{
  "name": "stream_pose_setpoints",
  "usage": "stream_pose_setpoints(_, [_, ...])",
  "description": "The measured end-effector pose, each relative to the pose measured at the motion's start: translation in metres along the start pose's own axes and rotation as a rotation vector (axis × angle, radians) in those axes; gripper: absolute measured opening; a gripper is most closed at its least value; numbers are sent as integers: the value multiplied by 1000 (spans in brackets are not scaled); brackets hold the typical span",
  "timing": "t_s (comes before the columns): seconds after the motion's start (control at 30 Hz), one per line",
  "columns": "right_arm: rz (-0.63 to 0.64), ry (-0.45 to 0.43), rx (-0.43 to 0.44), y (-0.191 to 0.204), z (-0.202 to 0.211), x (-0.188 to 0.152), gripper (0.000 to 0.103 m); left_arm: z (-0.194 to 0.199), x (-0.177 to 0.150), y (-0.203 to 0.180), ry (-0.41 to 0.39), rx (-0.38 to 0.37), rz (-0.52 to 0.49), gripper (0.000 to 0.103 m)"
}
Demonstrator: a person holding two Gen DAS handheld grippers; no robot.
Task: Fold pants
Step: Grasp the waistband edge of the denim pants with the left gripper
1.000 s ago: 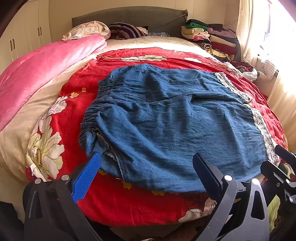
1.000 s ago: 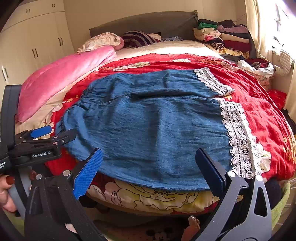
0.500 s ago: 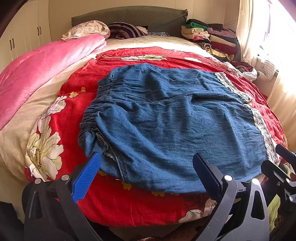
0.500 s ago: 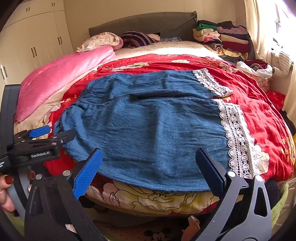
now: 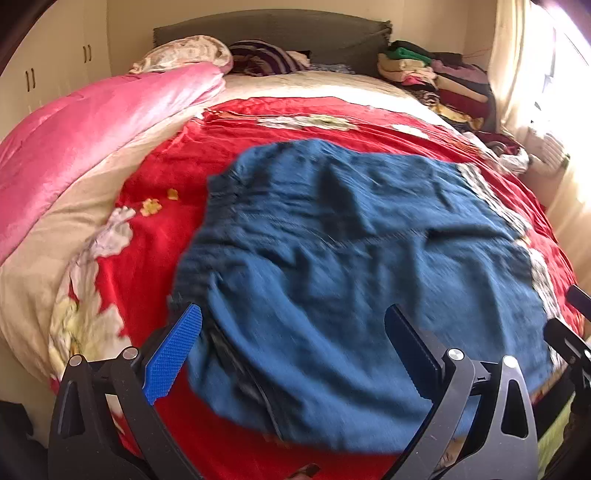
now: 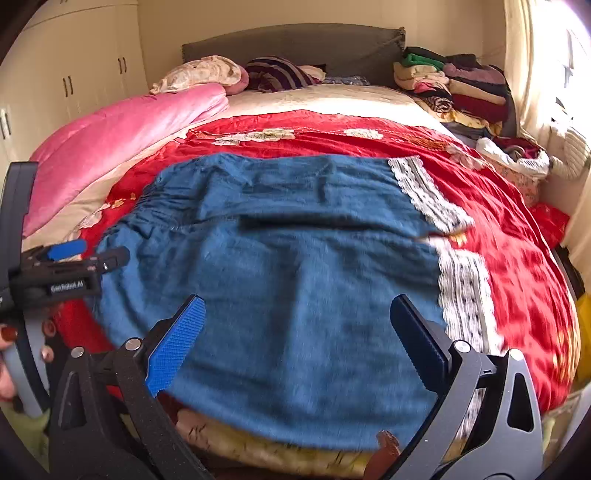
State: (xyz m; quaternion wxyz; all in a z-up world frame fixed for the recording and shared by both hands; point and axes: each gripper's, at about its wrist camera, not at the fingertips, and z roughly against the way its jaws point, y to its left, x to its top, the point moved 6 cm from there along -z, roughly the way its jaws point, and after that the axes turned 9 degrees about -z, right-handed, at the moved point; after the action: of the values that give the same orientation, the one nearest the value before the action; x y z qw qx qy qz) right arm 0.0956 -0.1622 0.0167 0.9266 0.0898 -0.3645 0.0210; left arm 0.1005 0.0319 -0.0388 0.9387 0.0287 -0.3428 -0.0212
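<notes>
Blue denim pants lie spread flat on a red flowered blanket, elastic waistband to the left, white lace hems to the right. They also show in the right wrist view. My left gripper is open and empty, hovering over the near edge by the waistband. My right gripper is open and empty over the near edge by the lace hems. The left gripper also shows at the left of the right wrist view.
A pink quilt lies along the bed's left side. Pillows sit by the grey headboard. A stack of folded clothes stands at the back right. White wardrobes stand to the left.
Both grippers have moved forward and lower toward the pants' near edge; the view is now motion-blurred. The pants have not moved.
</notes>
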Motion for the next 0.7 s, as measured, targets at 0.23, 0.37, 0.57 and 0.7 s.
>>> stream_pose_setpoints(0.23, [30, 12, -11, -2, -40, 47, 95, -34, 43, 33, 10, 45, 24, 99])
stream_pose_setpoints(0.37, [66, 40, 22, 7, -65, 70, 95, -54, 66, 57, 13, 53, 42, 99])
stream_pose_setpoints(0.57, [89, 77, 40, 19, -101, 100, 95, -87, 89, 86, 50, 24, 72, 99])
stream_pose_setpoints(0.7, [133, 92, 46, 28, -123, 116, 95, -107, 99, 95, 66, 16, 38, 99])
